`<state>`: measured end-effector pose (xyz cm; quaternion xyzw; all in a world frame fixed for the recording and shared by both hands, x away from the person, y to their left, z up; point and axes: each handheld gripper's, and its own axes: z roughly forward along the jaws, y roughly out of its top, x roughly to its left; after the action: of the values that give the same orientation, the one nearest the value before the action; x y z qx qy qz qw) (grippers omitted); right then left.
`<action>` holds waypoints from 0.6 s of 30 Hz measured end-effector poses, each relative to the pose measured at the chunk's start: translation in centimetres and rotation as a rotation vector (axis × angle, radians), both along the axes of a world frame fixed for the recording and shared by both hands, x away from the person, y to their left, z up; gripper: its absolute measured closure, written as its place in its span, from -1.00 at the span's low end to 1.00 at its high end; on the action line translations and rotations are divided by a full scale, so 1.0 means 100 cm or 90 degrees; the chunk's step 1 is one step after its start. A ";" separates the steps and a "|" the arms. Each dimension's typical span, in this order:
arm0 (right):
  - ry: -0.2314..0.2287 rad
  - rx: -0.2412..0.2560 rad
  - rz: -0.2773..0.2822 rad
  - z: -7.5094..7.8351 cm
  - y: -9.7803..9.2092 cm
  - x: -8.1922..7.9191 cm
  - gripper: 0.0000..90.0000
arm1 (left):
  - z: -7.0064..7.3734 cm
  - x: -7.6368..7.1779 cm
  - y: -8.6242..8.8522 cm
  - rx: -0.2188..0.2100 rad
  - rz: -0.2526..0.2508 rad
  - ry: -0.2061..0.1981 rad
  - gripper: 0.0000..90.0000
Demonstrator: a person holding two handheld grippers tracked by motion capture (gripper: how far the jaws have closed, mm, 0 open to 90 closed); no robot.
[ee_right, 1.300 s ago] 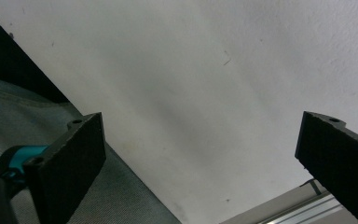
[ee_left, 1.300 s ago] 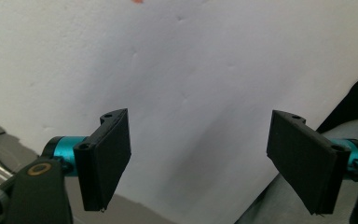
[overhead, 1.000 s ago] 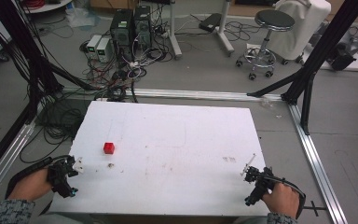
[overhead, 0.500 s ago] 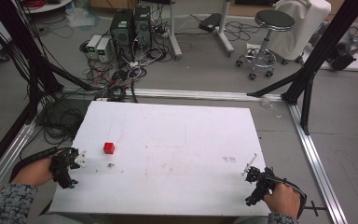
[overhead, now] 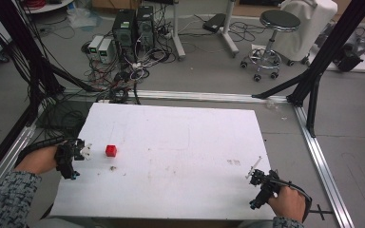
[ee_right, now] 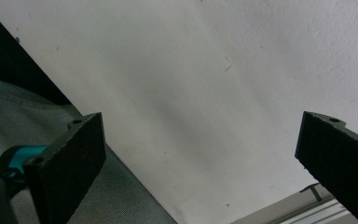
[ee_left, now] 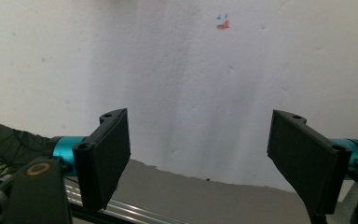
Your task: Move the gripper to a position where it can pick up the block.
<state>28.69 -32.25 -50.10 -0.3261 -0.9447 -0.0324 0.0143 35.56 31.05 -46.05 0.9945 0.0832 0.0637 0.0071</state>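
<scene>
Our left tongs [overhead: 78, 154] hang released, jaws wide apart, over the counter's [overhead: 180, 156] left edge. Just beside them to the right a small red cube [overhead: 110, 150] rests on the white top. Our right tongs [overhead: 261, 183] are likewise spread and empty, at the near right corner, well apart from the cube.

Left gripper [overhead: 86, 152] and right gripper [overhead: 253, 169], each held in one hand, jaws spread wide apart.
</scene>
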 end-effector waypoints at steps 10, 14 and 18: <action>0.003 -0.001 0.006 -0.002 0.002 0.001 -0.98 | 0.007 0.025 -0.013 0.007 -0.016 -0.002 -0.52; 0.004 -0.002 0.003 -0.002 0.002 0.001 -0.97 | 0.005 0.032 -0.022 0.013 -0.034 -0.005 -0.51; 0.006 0.001 0.005 -0.004 0.002 0.001 -0.98 | 0.003 0.040 -0.029 0.014 -0.051 -0.004 -0.51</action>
<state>28.79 -32.06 -50.49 -0.3223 -0.9459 -0.0315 0.0195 39.51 28.14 -45.74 0.9968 0.0429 0.0674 -0.0013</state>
